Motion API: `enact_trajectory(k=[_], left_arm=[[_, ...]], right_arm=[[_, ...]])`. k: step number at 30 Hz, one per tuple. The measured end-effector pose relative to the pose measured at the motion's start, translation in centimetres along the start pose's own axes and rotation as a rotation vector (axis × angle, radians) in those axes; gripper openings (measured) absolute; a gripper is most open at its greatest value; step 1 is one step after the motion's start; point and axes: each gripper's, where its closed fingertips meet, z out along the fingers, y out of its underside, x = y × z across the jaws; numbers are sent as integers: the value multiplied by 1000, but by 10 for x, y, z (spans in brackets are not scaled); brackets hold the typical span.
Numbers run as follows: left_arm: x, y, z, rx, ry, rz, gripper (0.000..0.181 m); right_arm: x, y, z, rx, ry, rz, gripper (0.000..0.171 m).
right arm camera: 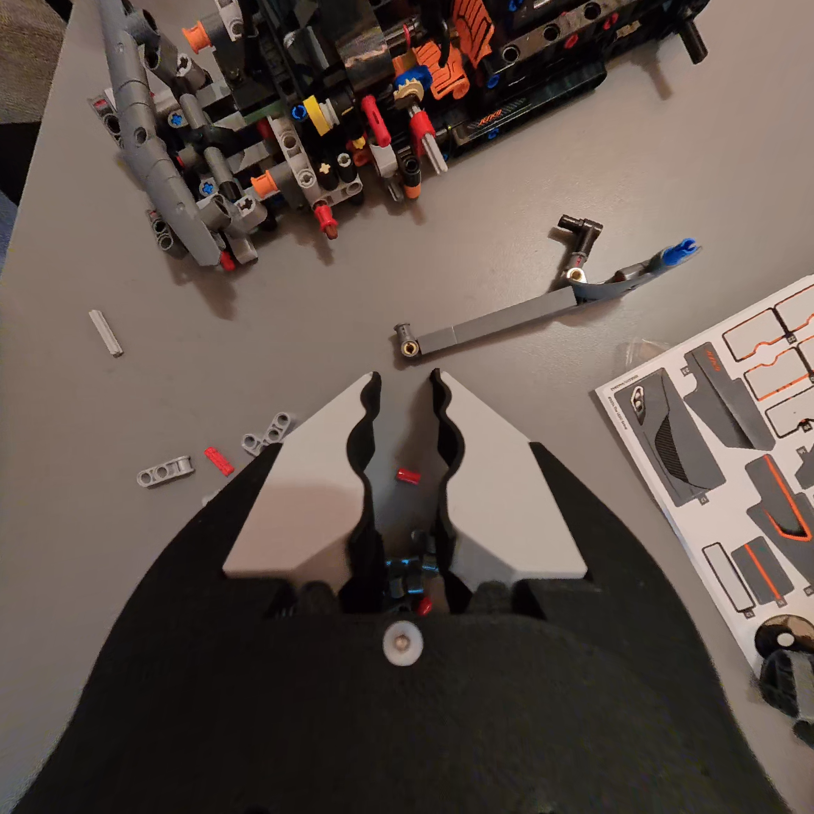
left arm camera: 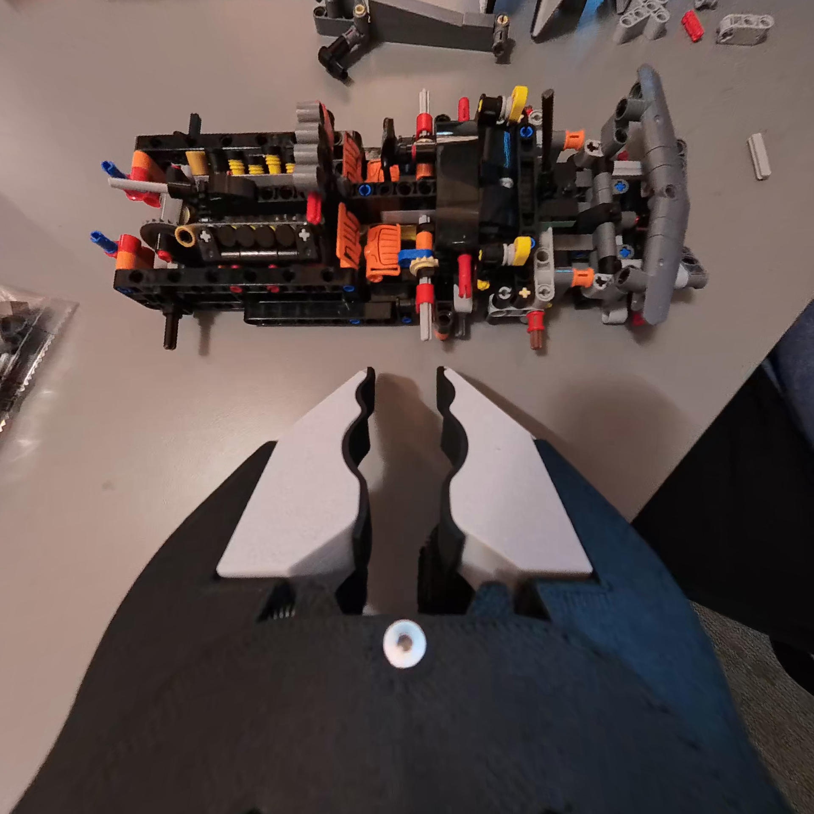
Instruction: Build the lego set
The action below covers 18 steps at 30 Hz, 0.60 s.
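Left tool (left arm camera: pixel 405 374) parted, chassis (left arm camera: pixel 396 220) lengthwise left-right

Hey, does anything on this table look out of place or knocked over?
Nothing looks damaged or spilled. The lego chassis sits flat on the table. Loose parts lie scattered, including a light grey axle and a red pin between the open right gripper's fingers.

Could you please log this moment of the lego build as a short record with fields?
surface: grey table
main build: long black chassis, lying flat, untouched
left gripper: open, empty, short of the chassis
right gripper: open, empty, tips near the grey beam assembly
loose parts: red pin, light grey axle, grey liftarm
paper: sticker sheet at right
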Motion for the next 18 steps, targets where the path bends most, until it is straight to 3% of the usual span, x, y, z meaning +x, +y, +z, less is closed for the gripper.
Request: enact_trajectory(k=[18], left_arm=[[4, -7, 5, 4, 10, 18, 25]], right_arm=[[7, -15, 10, 53, 29, -42, 18]])
